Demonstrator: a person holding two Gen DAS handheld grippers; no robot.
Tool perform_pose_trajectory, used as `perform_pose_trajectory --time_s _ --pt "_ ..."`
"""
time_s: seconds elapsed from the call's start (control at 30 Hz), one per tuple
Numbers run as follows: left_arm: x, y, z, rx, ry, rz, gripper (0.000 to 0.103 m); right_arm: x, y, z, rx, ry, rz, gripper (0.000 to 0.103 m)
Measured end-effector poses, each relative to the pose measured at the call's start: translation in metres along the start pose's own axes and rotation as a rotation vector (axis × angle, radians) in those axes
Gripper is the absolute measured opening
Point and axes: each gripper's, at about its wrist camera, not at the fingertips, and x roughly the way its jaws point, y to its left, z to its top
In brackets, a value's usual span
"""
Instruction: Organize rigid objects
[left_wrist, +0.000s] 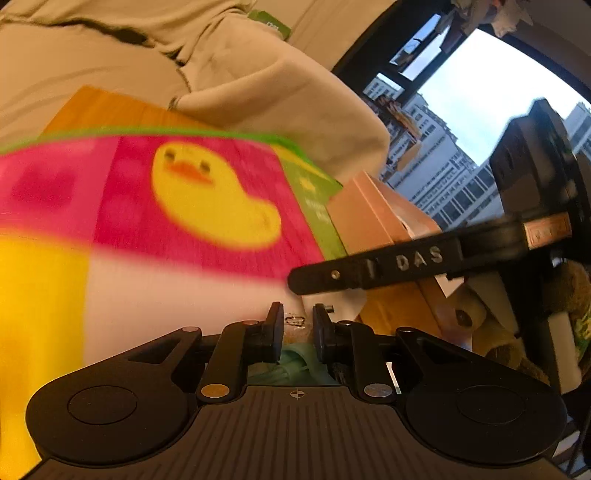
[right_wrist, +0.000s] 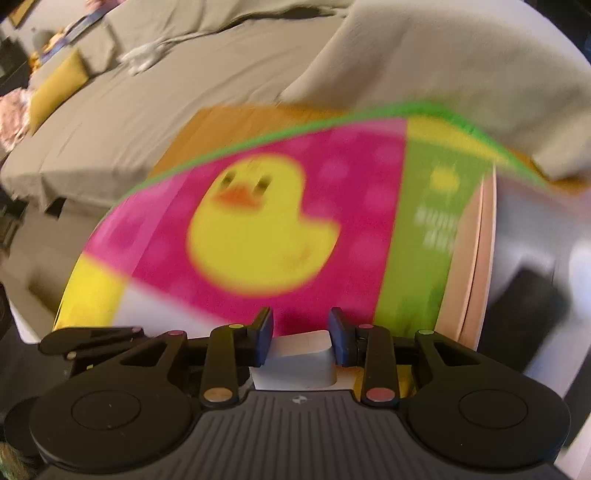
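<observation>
- Duck book (right_wrist: 266, 229), a flat board with a yellow duck on a pink field, green band down one side and yellow and white patches at the near corner, lies tilted across both wrist views and is blurred in each.
- Its long edge runs roughly side to side in front of both grippers; the near edge is the one they meet.
- Just beyond its green side sits a peach-coloured box (left_wrist: 369, 218), touching or nearly so; an orange panel (left_wrist: 122, 110) shows behind its far edge.
- Right gripper (right_wrist: 301, 332) has its dark pads either side of the near edge, jaws narrowed to a slim gap with a grey-white edge (right_wrist: 301, 350) showing between them. I judge it is clamped on the duck book, though blur leaves contact uncertain.
- Left gripper (left_wrist: 298, 321) is squeezed to its narrowest, with a thin pale strip and something mint green below showing in the gap; it meets the white corner of the same near edge, probably pinching it.
- Neither hand is clearly nearer; they sit side by side along that edge, the right one's finger crossing the left view.
- Beige-covered sofa (right_wrist: 184, 85) lies behind everything, window (left_wrist: 480, 92) off to one side.
- Next move likely turns on keeping the long edge level between the two grips.
</observation>
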Motion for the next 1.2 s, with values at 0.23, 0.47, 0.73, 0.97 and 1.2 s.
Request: perform_pose_trajectory --time_s 0.23,0.47,0.73,0.97,1.2 --pt "-0.038 -0.015 -0.046 -0.086 -0.026 -0.012 0.019 -0.041 0.035 -0.083 -0.164 -0.052 0.009 0.034" --pt "-0.094 -0.035 -0.059 -0.03 -0.184 0.145 0.019 -0.114 0.035 -0.18 -0.358 -0.364 -0.053 0.087" --pt "-0.105 -0.03 -0.098 -0.196 -0.198 0.165 0.019 -0.105 0.018 -0.165 -0.176 -0.415 -0.028 0.074" --pt "-0.053 -0.051 -0.099 -0.184 -0.097 0.005 0.025 -0.065 0.018 -0.041 -0.128 -0.197 -0.151 0.024" --pt "-0.078 -0.05 -0.096 -0.098 -0.216 0.068 0.025 -0.005 0.017 -0.004 -0.191 -0.063 -0.335 0.023"
